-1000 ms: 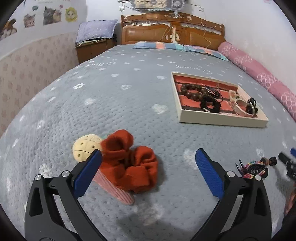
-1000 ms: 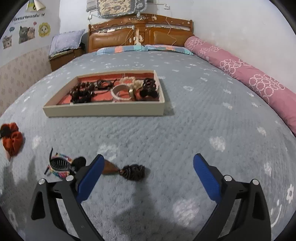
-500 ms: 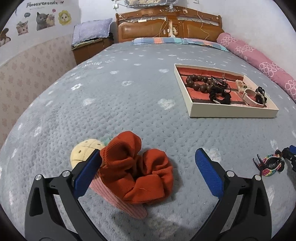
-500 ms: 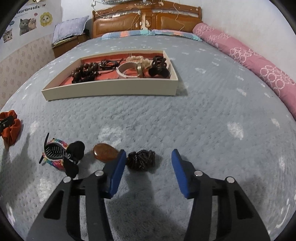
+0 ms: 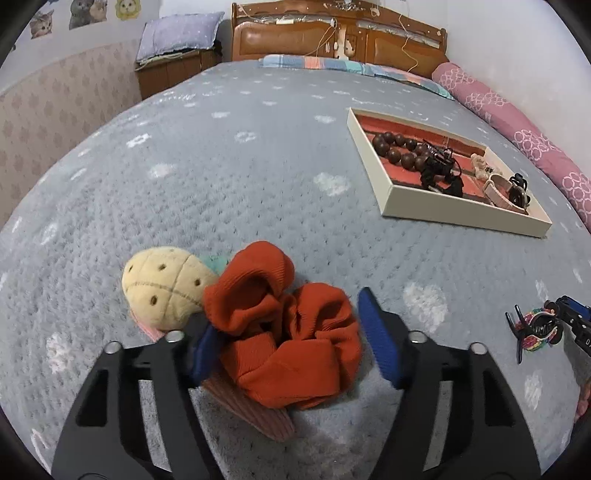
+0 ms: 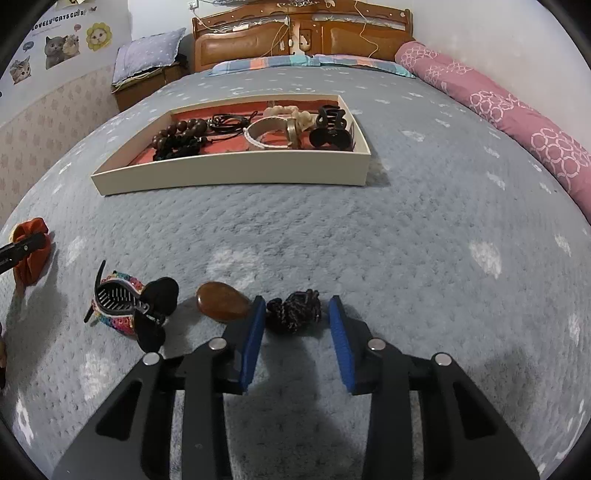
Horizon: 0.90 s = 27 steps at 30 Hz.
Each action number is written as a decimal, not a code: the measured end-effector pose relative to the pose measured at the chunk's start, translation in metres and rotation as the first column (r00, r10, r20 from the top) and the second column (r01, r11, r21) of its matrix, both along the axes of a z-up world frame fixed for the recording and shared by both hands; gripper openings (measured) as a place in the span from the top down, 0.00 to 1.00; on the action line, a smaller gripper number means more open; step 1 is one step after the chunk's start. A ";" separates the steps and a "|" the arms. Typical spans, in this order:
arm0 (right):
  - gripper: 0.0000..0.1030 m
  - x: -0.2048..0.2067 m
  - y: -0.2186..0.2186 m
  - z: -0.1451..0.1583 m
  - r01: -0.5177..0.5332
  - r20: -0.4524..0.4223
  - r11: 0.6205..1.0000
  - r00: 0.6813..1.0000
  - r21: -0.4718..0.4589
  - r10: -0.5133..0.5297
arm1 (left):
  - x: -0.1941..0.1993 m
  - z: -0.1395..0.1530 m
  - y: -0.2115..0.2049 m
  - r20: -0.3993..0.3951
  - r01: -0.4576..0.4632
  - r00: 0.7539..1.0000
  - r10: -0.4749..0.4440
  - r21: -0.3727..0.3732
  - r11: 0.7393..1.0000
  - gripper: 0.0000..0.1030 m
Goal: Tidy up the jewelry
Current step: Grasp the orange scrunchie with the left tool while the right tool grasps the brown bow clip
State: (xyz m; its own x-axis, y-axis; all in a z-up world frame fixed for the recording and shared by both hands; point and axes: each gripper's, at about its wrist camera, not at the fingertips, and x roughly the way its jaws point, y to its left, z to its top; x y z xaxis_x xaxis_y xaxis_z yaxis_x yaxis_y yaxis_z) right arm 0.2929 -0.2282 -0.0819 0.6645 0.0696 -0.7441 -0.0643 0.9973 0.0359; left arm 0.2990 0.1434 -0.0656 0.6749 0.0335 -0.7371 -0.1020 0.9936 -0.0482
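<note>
My left gripper [image 5: 291,339] has its jaws around an orange-red scrunchie [image 5: 284,328] lying on the grey bedspread, pads close to its sides, partly closed. My right gripper [image 6: 297,332] is narrowed around a small dark braided hair tie [image 6: 294,310]; small gaps show on both sides. A cream tray [image 6: 236,177] with red lining holds wooden beads [image 6: 181,134], black cords, a bangle [image 6: 269,133] and a black claw clip [image 6: 330,129]. It also shows in the left wrist view [image 5: 454,214].
A plush ice-cream toy [image 5: 166,288] lies under and left of the scrunchie. A brown oval clip [image 6: 221,306] and a multicoloured claw clip [image 6: 125,306] lie left of the right gripper. A pink bolster [image 6: 517,114] and the wooden headboard [image 6: 303,33] lie beyond.
Both grippers have moved forward and down and narrowed: the left around the scrunchie, the right around the dark hair tie.
</note>
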 end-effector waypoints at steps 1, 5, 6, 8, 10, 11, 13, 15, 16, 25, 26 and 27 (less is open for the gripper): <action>0.66 0.000 0.000 0.000 0.000 0.000 1.000 1.000 0.000 0.000 | 0.000 0.000 0.001 0.000 -0.002 1.000 0.002 -0.004 1.000 0.41; 0.66 0.000 0.000 0.000 0.000 0.000 1.000 1.000 0.002 0.000 | -0.003 -0.002 -0.004 -0.004 0.009 1.000 -0.009 0.021 1.000 0.46; 0.66 0.000 0.000 0.000 -0.001 0.001 1.000 1.000 0.006 0.001 | -0.003 -0.002 -0.005 -0.006 0.013 1.000 -0.012 0.028 1.000 0.49; 0.69 0.000 0.000 0.000 -0.007 0.003 1.000 1.000 0.010 0.007 | -0.003 -0.002 -0.006 -0.005 0.017 1.000 -0.017 0.031 0.999 0.57; 0.71 -0.001 0.001 0.001 -0.009 0.004 1.000 1.000 0.005 0.009 | -0.004 0.000 -0.003 0.005 0.020 1.000 -0.020 0.010 1.000 0.68; 0.72 -0.001 0.001 0.001 -0.011 0.004 1.000 1.000 0.006 0.011 | -0.005 0.001 -0.001 0.011 0.020 1.000 -0.020 0.001 1.000 0.69; 0.73 -0.002 0.001 0.001 -0.016 0.005 1.000 1.000 0.013 0.016 | -0.006 0.002 0.000 0.015 0.021 1.000 -0.021 -0.006 1.000 0.74; 0.74 -0.002 0.000 0.002 -0.018 0.009 1.000 1.000 0.016 0.017 | -0.006 0.002 -0.001 0.017 0.023 1.000 -0.023 -0.006 1.000 0.76; 0.75 -0.003 0.000 0.003 -0.017 0.012 1.000 1.000 0.017 0.017 | -0.006 0.003 -0.001 0.018 0.025 1.000 -0.025 -0.006 1.000 0.77; 0.79 -0.006 -0.006 0.011 -0.002 0.042 0.999 0.999 0.040 0.001 | -0.008 0.011 0.001 0.043 0.029 0.999 -0.027 -0.034 0.999 0.86; 0.79 -0.006 -0.006 0.012 -0.001 0.046 0.999 0.999 0.043 -0.001 | -0.009 0.013 0.000 0.047 0.031 0.998 -0.029 -0.036 0.999 0.86; 0.80 -0.006 -0.007 0.013 -0.001 0.049 0.999 0.999 0.046 -0.001 | -0.009 0.014 0.000 0.050 0.034 0.998 -0.032 -0.038 0.999 0.86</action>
